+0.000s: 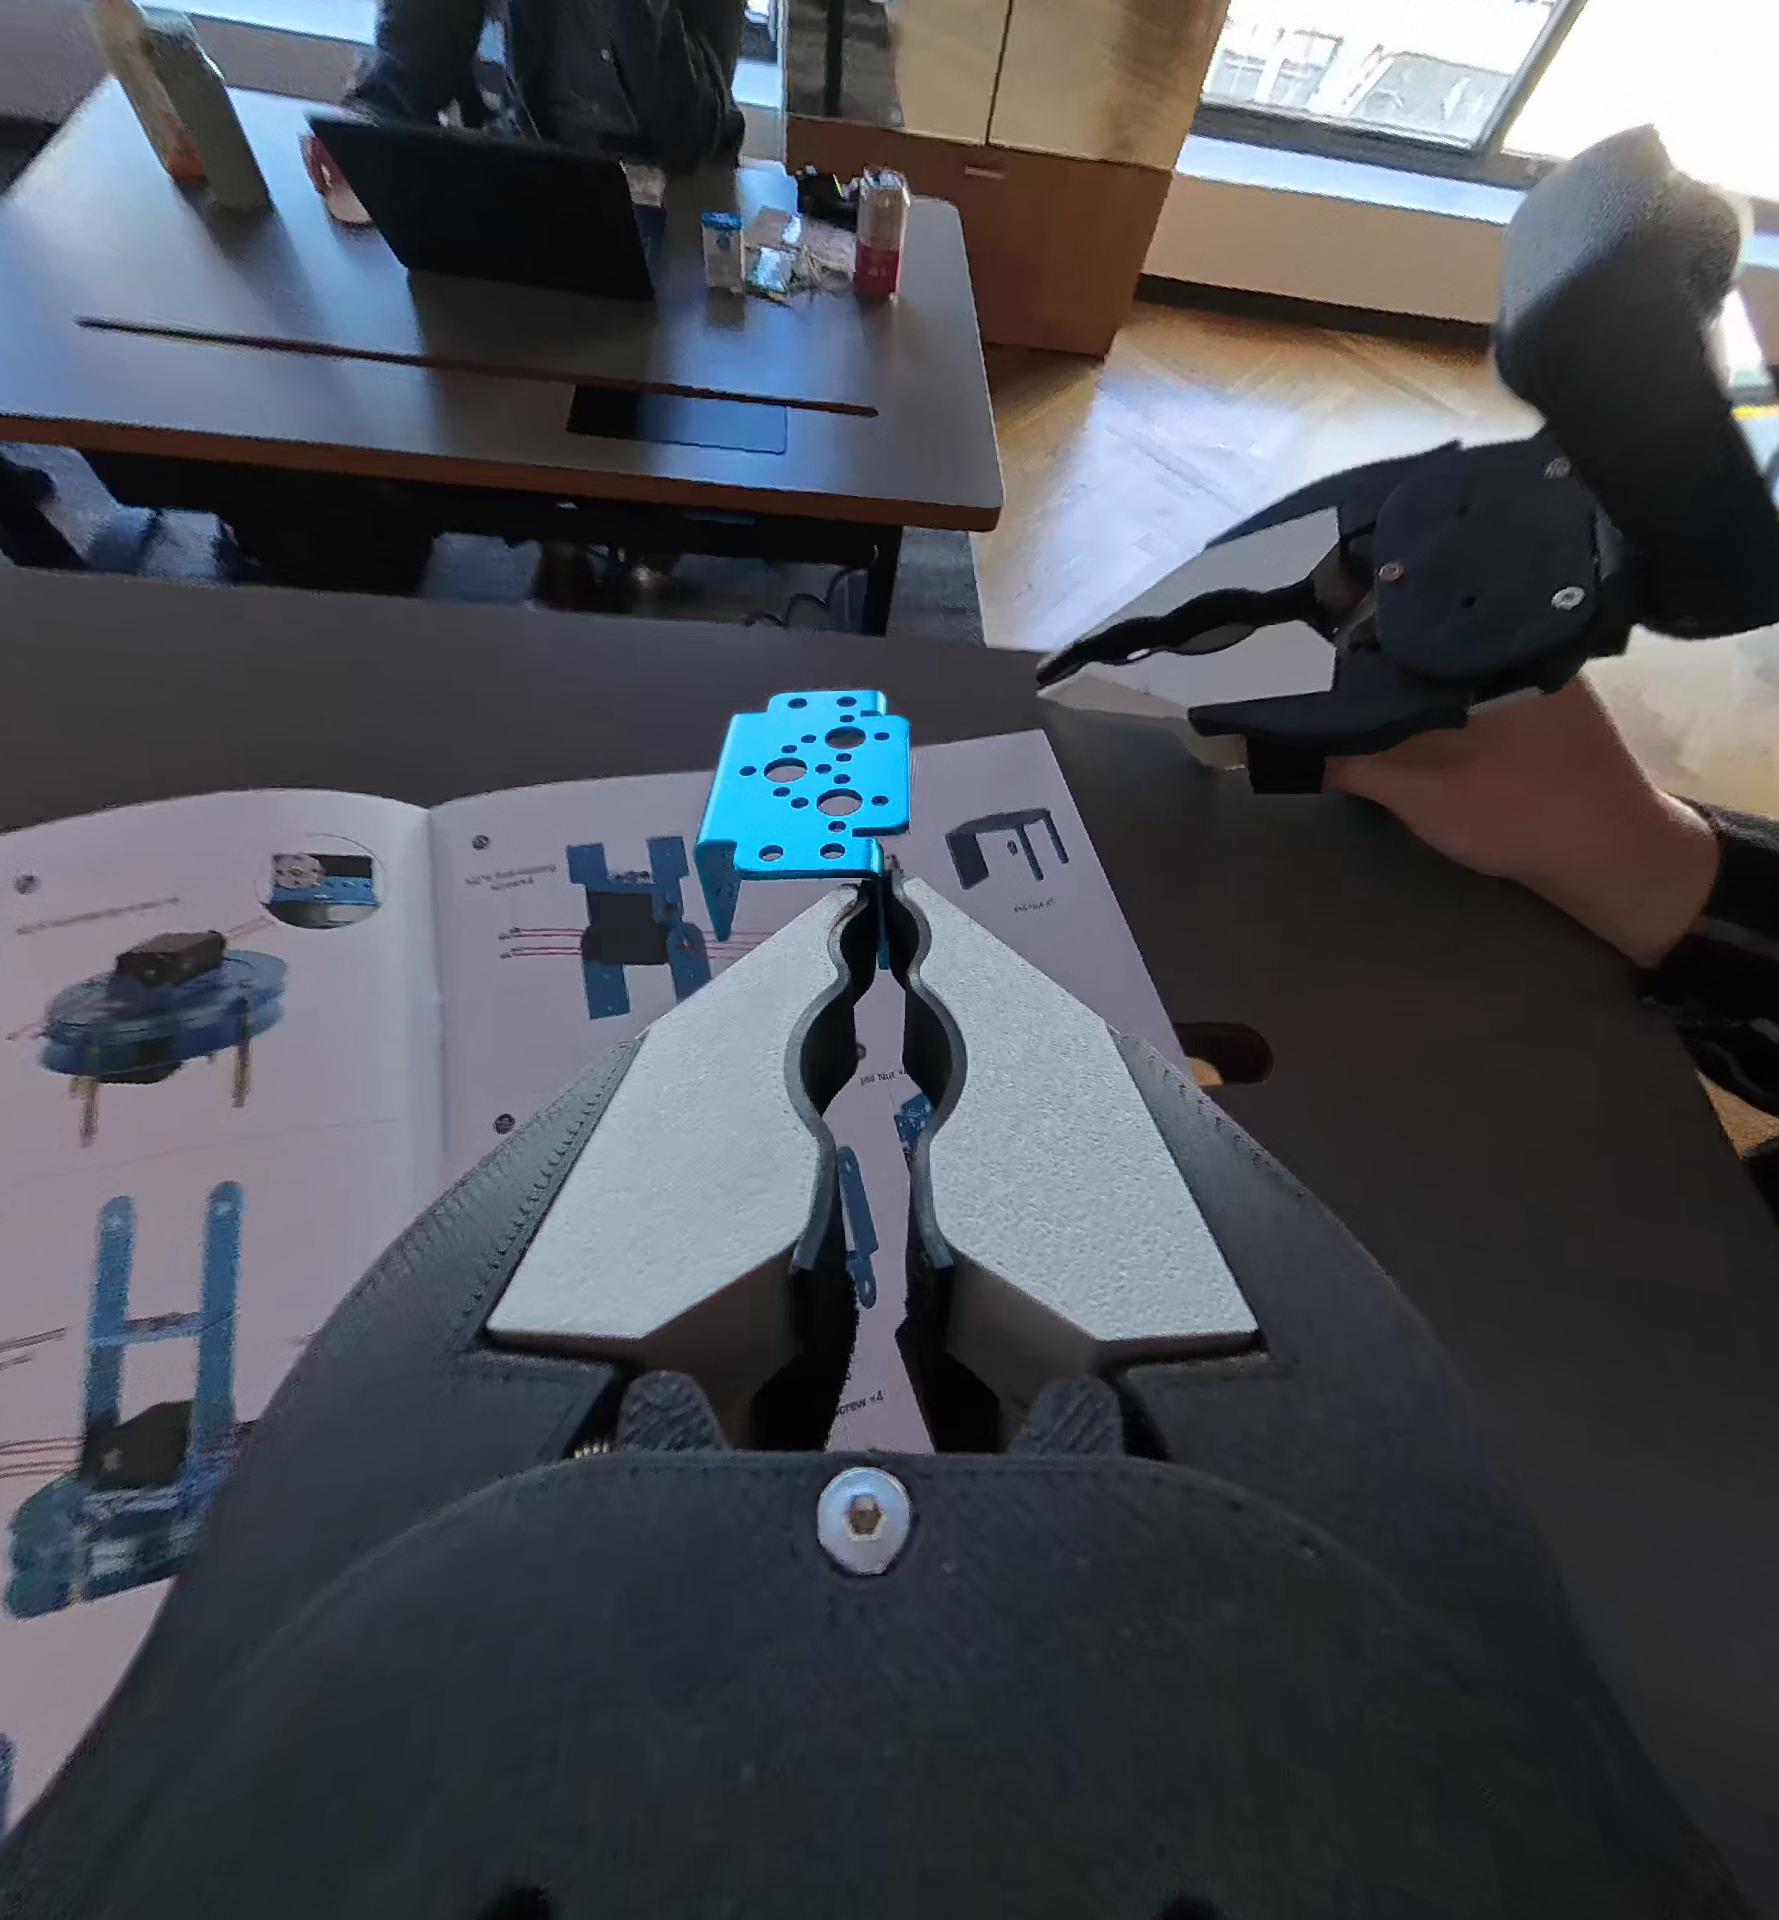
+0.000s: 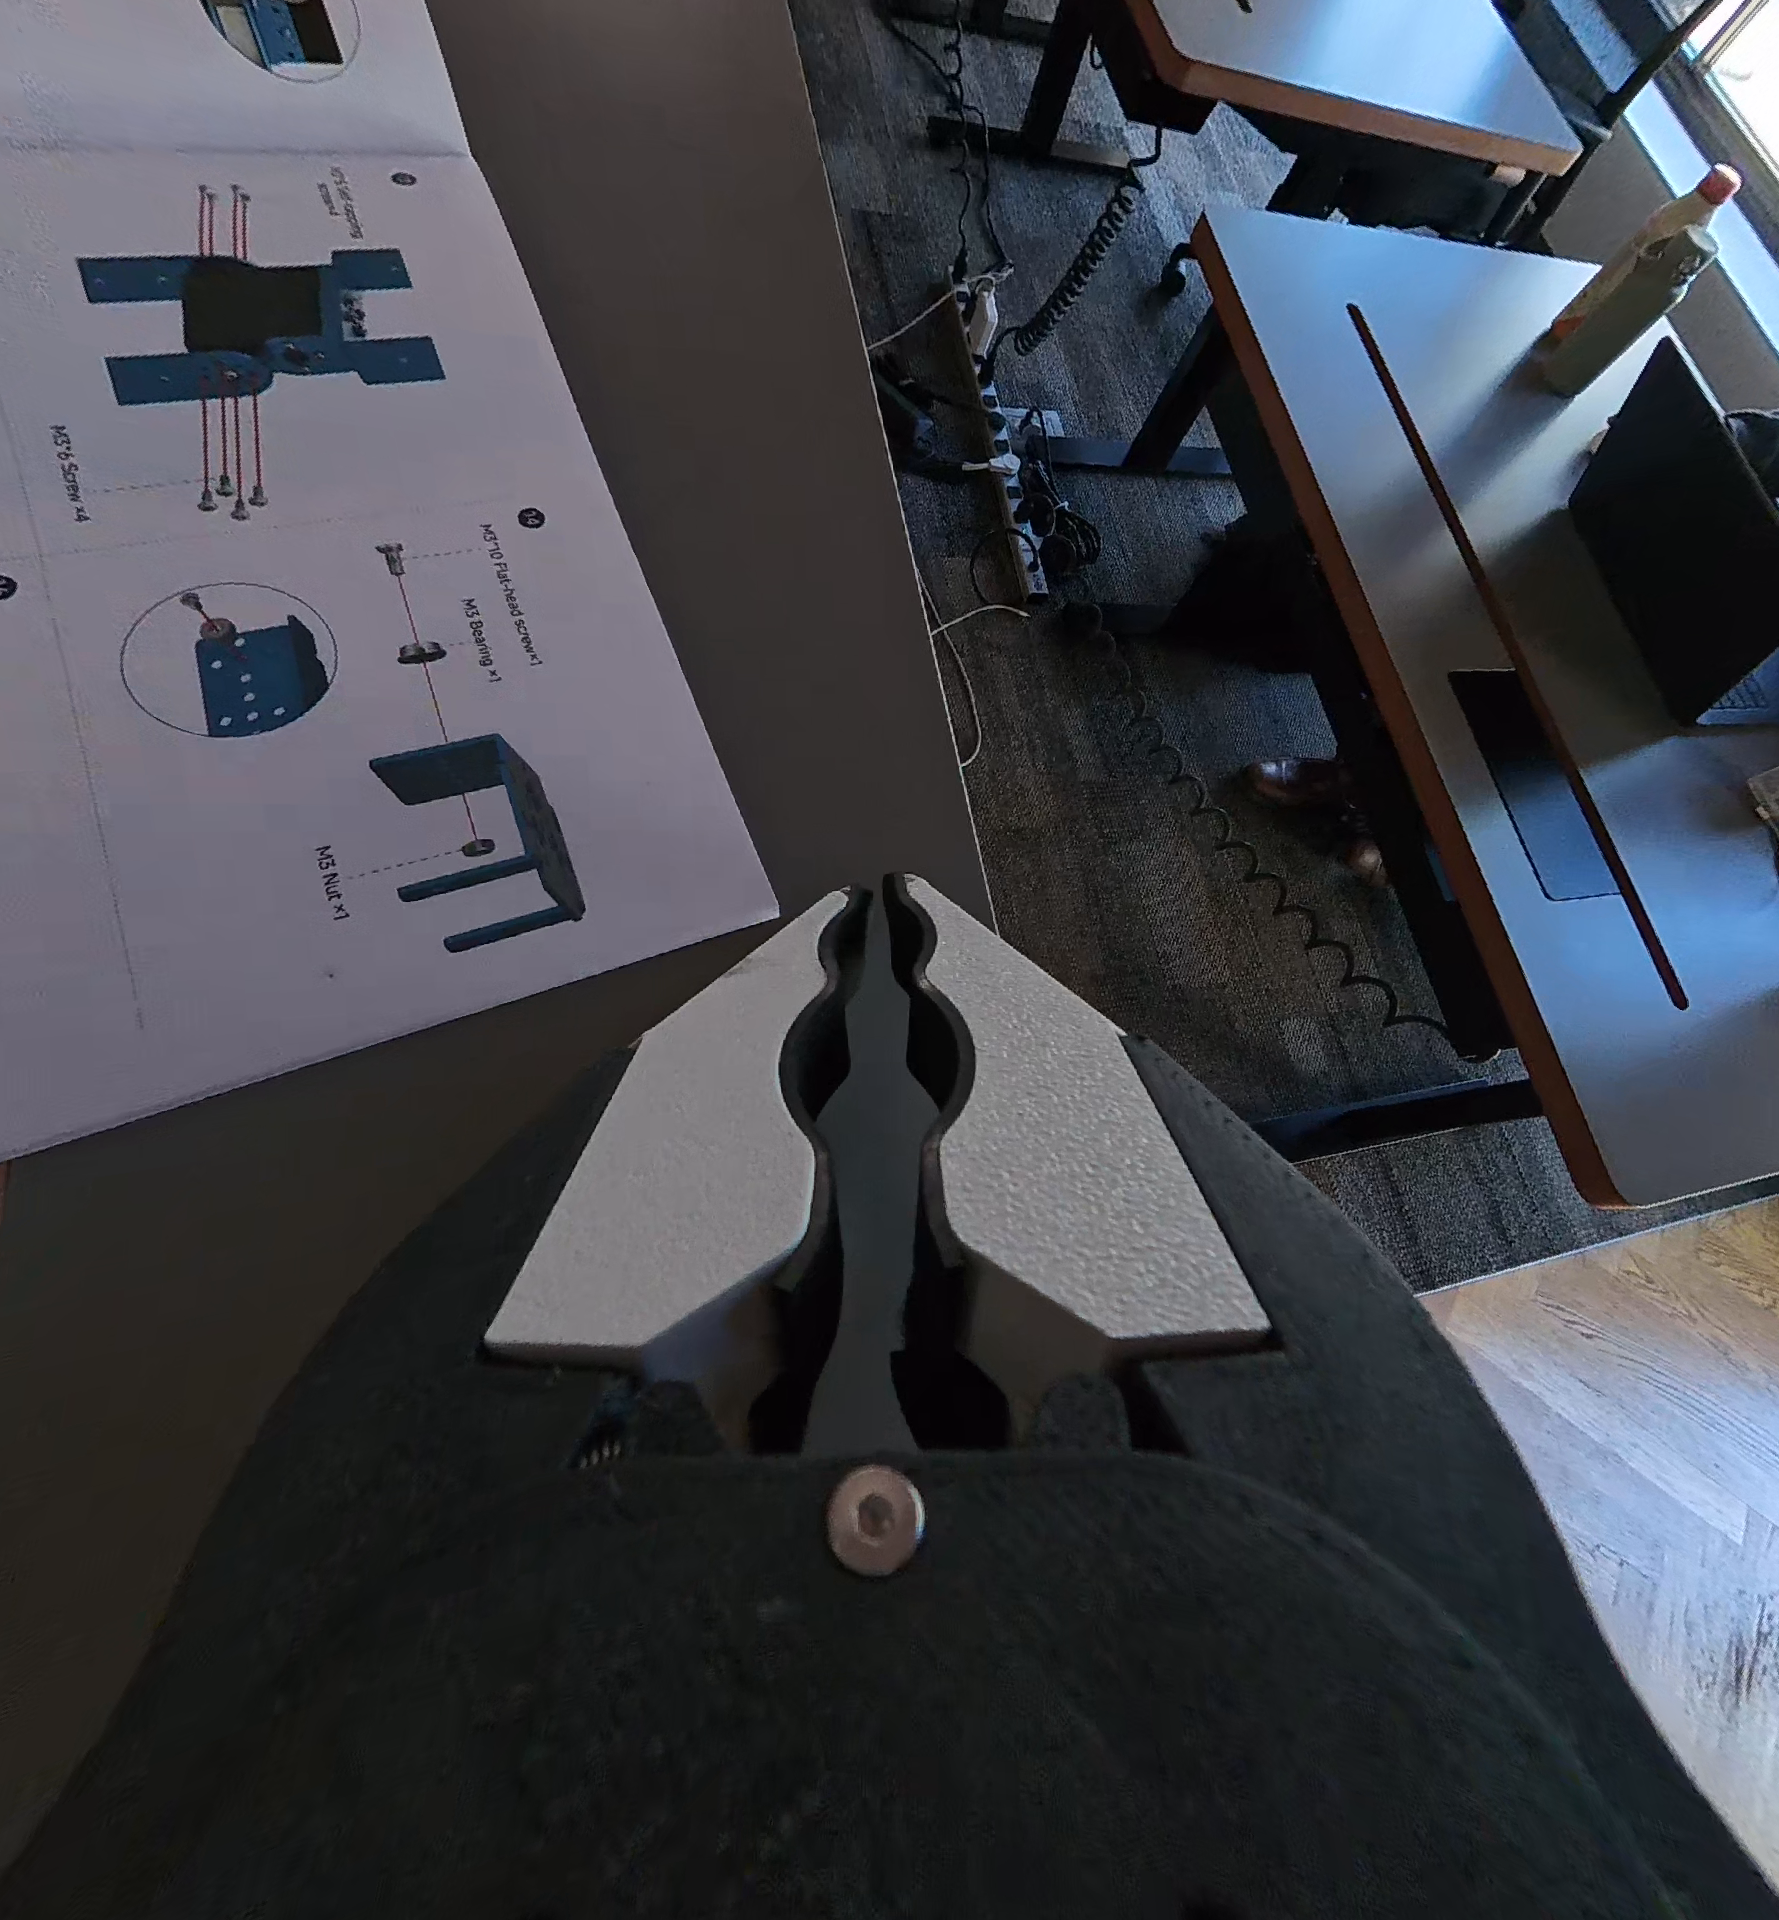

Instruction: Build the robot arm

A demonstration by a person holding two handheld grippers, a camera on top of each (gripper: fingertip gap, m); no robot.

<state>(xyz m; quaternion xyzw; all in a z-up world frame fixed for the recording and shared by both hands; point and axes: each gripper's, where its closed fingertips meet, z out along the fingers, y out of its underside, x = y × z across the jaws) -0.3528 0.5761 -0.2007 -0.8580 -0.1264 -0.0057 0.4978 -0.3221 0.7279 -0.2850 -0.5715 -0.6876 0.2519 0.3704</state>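
Office workroom. Dark counters (image 1: pixel 843 343) with wood edging, open laptop (image 1: pixel 490 208), power strip (image 2: pixel 999 457) and coiled cables on grey carpet (image 2: pixel 1124 727). Herringbone wood floor (image 1: pixel 1228 416), large windows (image 1: pixel 1384 62).

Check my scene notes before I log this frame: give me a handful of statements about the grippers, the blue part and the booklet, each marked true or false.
1. The left gripper is shut on the blue bracket, pinching one edge at its fingertips. True.
2. The blue bracket lies flat on the open booklet. False: it is held up above the page.
3. The right gripper holds a screw. False: its fingers are closed together with nothing seen between them.
4. The booklet lies open on the dark table, showing assembly drawings. True.
5. A closed laptop sits on the far desk. False: the laptop is open, with a person seated behind it.
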